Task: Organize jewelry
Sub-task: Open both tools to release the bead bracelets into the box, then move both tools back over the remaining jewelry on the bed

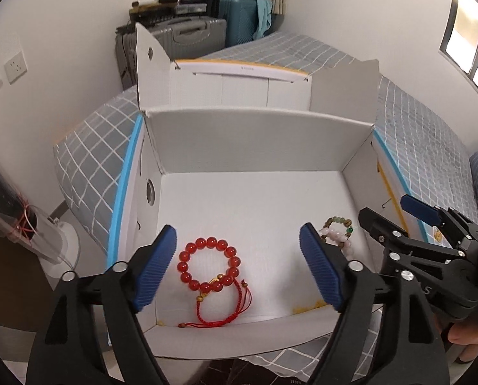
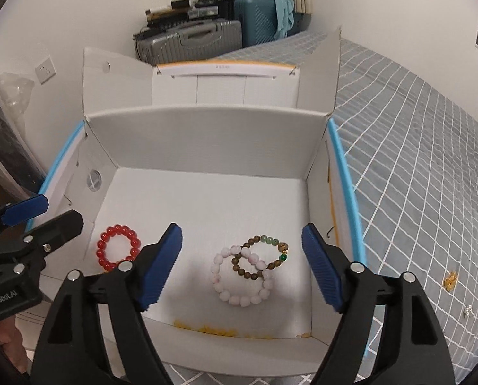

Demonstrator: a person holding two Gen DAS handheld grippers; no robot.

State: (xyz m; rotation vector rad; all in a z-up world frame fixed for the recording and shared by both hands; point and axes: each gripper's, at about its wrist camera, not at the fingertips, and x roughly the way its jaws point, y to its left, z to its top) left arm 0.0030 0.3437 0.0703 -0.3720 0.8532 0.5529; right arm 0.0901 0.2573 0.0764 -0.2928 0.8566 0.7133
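Observation:
An open white box (image 1: pixel 255 138) lies on a checked bed. A red bead bracelet (image 1: pixel 211 242) and a red cord bracelet (image 1: pixel 249 300) rest on its floor, overlapping. My left gripper (image 1: pixel 238 237) hovers above them, open, its pads touching nothing. In the right wrist view a pale pink bead bracelet (image 2: pixel 239 300) and a brown-and-green bead bracelet (image 2: pixel 255 240) lie interlinked on the box (image 2: pixel 206 134) floor. The right gripper (image 2: pixel 241 231) hangs open over them, holding nothing. Each gripper shows in the other's view: the right gripper (image 1: pixel 386 207), the left gripper (image 2: pixel 60 210).
Yellow beads (image 2: pixel 213 329) lie along the box's near wall. A small gold piece (image 2: pixel 450 280) and a small silver piece (image 2: pixel 468 312) sit on the bedspread to the right of the box. Suitcases (image 2: pixel 203 38) stand against the far wall.

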